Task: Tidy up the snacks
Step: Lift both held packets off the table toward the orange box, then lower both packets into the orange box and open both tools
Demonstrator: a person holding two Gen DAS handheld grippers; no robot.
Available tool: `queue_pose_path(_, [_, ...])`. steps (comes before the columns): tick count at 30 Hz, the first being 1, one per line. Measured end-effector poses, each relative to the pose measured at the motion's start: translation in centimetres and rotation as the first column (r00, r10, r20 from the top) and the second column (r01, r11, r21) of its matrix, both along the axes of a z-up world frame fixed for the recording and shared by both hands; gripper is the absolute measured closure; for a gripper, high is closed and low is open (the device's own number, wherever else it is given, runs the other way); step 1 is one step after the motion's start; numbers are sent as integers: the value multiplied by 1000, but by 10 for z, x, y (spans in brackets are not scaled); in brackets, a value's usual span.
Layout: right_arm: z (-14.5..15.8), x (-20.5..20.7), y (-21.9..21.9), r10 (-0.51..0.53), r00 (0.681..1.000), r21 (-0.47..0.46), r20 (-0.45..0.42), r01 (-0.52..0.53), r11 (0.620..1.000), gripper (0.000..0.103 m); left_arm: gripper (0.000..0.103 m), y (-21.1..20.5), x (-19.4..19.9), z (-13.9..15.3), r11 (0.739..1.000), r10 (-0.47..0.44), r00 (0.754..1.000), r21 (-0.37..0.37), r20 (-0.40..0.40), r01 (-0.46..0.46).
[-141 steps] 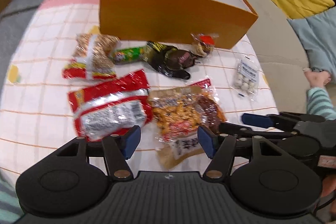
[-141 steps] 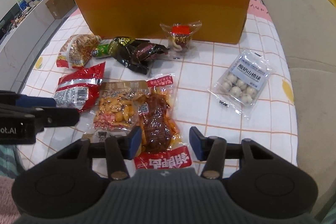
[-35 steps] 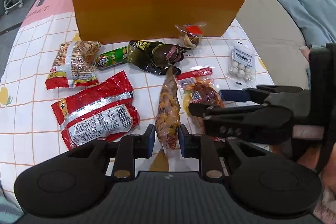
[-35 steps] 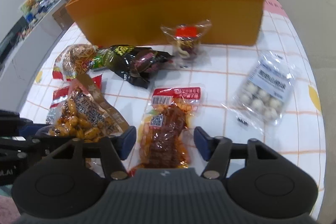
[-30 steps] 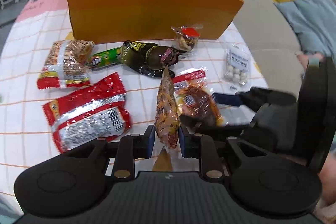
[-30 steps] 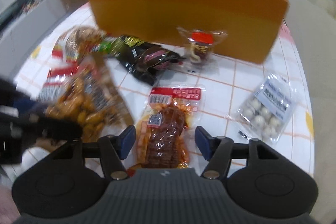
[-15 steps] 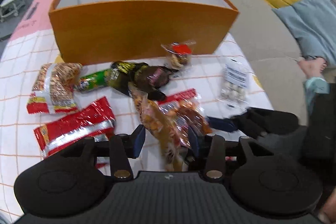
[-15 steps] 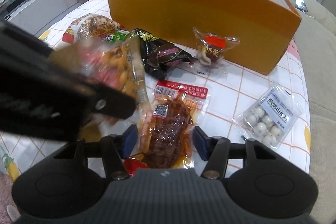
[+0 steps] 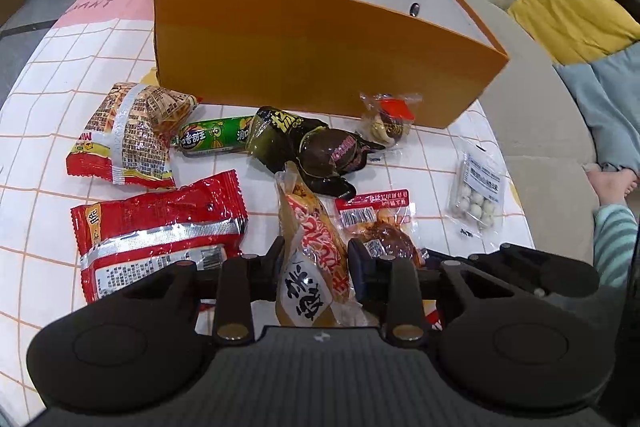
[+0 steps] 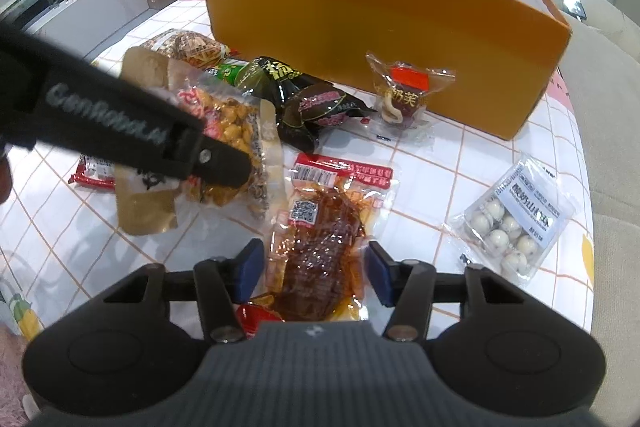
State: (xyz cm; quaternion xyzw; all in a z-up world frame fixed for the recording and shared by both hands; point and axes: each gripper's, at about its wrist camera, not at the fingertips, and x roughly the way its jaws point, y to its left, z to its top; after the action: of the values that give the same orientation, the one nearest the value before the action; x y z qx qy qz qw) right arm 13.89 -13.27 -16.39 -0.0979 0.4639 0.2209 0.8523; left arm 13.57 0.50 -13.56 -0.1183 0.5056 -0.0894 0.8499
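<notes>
Both wrist cameras look steeply down, close over the same snack-strewn table (image 9: 48, 187) and orange box (image 9: 304, 67).

You have the bag of orange fried beans (image 9: 316, 247) standing on edge, lifted off the checked cloth, its brown paper end nearest you. Just right of it the clear pack of dark red meat (image 10: 320, 239) lies flat, red label pointing toward the orange box (image 9: 304, 51). That box stands open behind everything, white inside. Near its front wall rest your black wrapped snack (image 9: 320, 151), the green sausage stick (image 9: 214, 139) and a small clear packet with a red label (image 9: 390, 115)
</notes>
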Motion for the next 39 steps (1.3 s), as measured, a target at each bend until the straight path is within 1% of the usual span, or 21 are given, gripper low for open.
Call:
queue_pose_path(5, [8,-1,-9,-52,999,21,9,51,998,55,68,4,-8,9,1000,3,1000,16,4,-3])
queue_pose_path(9, [24,-5,-15,-91,995,54,33,89,995,55,69,7,-16,20,1000,-4,1000,16,14,4])
queue_pose_path(10, [27,-7,-16,-97,994,57,42,94,994,55,70,7,-19,23,1000,-7,1000,18,21,7])
queue_pose_path(12, [36,-10,-18,-110,992,66,55,106,992,55,79,7,-24,31,1000,-12,999,23,42,11])
queue_pose_path(14, [44,-13,-19,-120,991,78,60,115,990,55,79,7,-27,37,1000,-17,999,21,52,16])
queue_pose_path(16, [52,-13,-20,-126,990,86,63,121,989,55,79,7,-30,41,1000,-25,997,14,77,24])
queue_pose_path(20, [65,-18,-17,-132,988,86,81,125,988,55,79,7,-37,52,999,-37,992,23,124,35])
queue_pose_path(23, [75,-24,-16,-133,986,92,105,123,988,55,79,8,-42,62,999,-35,986,33,166,30])
queue_pose_path(25, [82,-28,-16,-131,984,94,123,120,988,55,79,10,-42,68,999,-33,983,21,181,29])
queue_pose_path(33, [110,-21,-18,-135,973,125,189,112,986,55,79,18,-31,94,1000,-28,970,14,240,25])
queue_pose_path(39, [136,9,-19,-127,965,152,228,93,984,55,79,27,0,118,1000,-27,960,-6,280,30])
